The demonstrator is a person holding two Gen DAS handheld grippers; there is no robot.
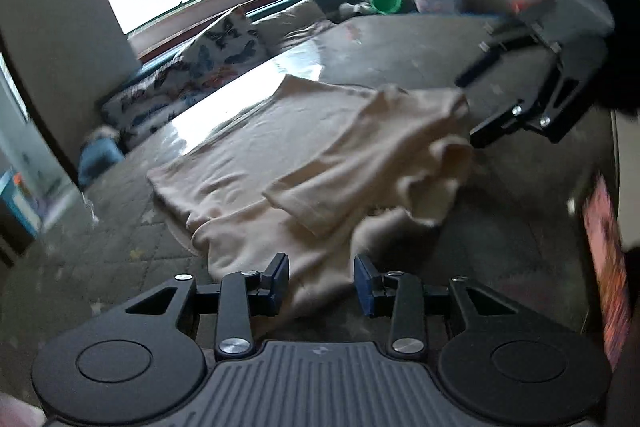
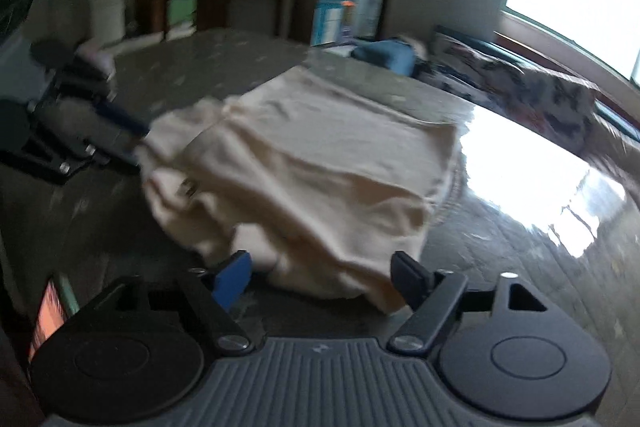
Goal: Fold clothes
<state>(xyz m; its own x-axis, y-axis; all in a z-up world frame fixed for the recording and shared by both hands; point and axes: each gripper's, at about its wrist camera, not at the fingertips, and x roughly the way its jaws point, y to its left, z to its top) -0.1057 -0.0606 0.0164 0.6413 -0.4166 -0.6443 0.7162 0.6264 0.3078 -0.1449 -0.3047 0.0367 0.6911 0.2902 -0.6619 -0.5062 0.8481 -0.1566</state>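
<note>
Cream shirt [image 1: 304, 155] lies part-folded mid-bench [image 1: 400, 43], one sleeve flap doubled over it. Risk: near hem sits between the left claw [image 1: 322, 285] pads ungripped, so a lift would miss it; loose flap could slide and bunch. Right claw [image 2: 326, 273] at 6 o'clock in its own view, wide, straddling cloth edge. Both low, angled forward over the shirt.

Left gripper [image 1: 321, 285] jaws apart, fingers level and pointing forward. Right gripper [image 2: 322, 277] jaws wide apart; seen from the left wrist camera, its fingers [image 1: 486, 59] reach in from the right, tilted downward.
</note>
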